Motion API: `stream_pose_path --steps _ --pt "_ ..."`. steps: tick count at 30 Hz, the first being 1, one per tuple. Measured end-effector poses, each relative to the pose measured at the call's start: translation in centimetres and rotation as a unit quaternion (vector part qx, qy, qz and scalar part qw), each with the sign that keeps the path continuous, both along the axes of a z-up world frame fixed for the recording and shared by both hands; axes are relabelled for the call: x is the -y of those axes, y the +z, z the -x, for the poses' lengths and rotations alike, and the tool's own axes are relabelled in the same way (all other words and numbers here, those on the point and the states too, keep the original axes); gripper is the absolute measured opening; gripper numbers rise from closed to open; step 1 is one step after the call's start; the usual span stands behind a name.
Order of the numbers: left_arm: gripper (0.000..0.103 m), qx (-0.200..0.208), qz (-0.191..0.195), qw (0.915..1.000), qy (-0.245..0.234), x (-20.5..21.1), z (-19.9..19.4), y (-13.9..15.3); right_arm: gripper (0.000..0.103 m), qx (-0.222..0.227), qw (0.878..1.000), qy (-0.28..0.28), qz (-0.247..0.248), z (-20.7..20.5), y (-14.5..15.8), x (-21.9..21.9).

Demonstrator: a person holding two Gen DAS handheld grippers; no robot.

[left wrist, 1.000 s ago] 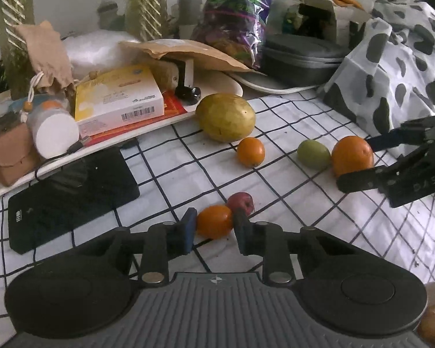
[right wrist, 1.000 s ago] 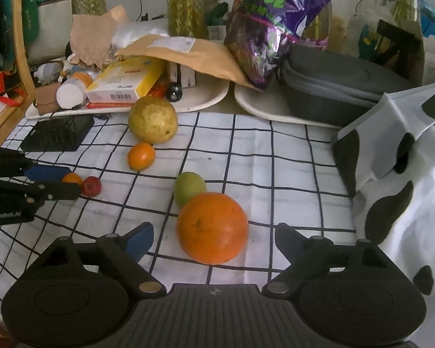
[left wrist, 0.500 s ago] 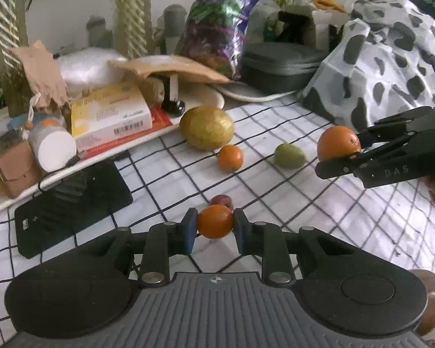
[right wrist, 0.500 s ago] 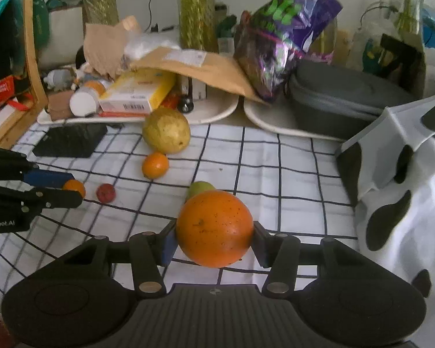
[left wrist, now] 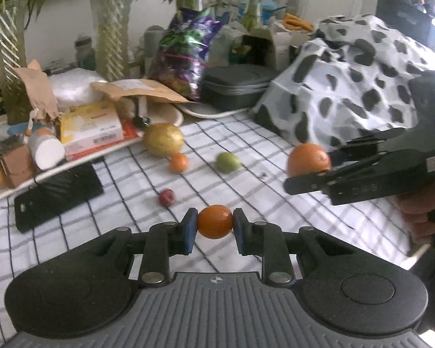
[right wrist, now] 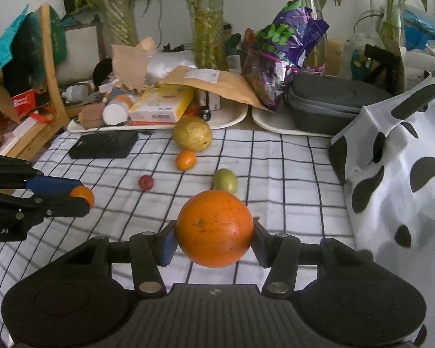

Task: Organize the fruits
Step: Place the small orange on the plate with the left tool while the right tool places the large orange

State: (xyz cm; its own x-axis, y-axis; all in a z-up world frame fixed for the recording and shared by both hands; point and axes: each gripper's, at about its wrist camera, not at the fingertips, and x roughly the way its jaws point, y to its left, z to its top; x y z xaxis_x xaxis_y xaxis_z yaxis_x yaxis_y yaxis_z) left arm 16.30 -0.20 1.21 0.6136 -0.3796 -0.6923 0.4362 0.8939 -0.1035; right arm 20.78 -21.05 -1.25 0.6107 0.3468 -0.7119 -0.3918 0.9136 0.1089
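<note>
Large orange (right wrist: pixel 214 227): clamped across widest girth by right gripper (right wrist: pixel 214 236), lifted above checked cloth (right wrist: pixel 287 179). Judged firm, fairly heavy, smooth; may roll if pinched off-centre. Small orange fruit (left wrist: pixel 215 221): clamped in left gripper (left wrist: pixel 213 229), light. Green fruit (right wrist: pixel 224 180), red fruit (right wrist: pixel 146 181) lie farther back on cloth.

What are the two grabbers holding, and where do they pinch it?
The left hand-held gripper pinches a small orange fruit by its sides; the right hand-held gripper pinches a big orange by its sides.

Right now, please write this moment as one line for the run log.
left gripper: shut on small orange | right gripper: shut on big orange | both lifted off cloth
</note>
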Motion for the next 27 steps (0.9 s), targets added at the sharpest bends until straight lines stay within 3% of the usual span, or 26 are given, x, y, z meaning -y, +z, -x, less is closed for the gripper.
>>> stream_pose_path --steps 6,15,17,19,20,27 --pt "0.026 -0.018 0.013 0.9994 -0.027 1.8 3.2 0.2 0.054 0.006 1.000 0.011 0.008 3.2 0.4 0.1" --pt "0.027 -0.054 0.010 0.9978 -0.036 3.0 4.7 -0.9 0.054 0.005 1.000 0.010 0.003 6.8 0.7 0.8" --pt "0.034 -0.059 0.016 0.9977 -0.029 2.9 4.7 -1.0 0.054 0.005 1.000 0.007 0.002 7.3 0.8 1.0" --pt "0.066 -0.049 0.022 0.9984 -0.019 2.9 5.2 -0.7 0.054 0.005 1.000 0.003 -0.002 7.8 0.9 1.2" --pt "0.070 -0.039 0.022 0.9989 -0.014 2.9 5.5 -0.4 0.054 0.005 1.000 0.001 -0.004 8.1 0.9 1.3" --pt "0.072 -0.011 0.036 0.9980 0.050 1.5 7.7 1.0 0.054 0.006 1.000 -0.005 -0.012 10.2 1.1 1.8"
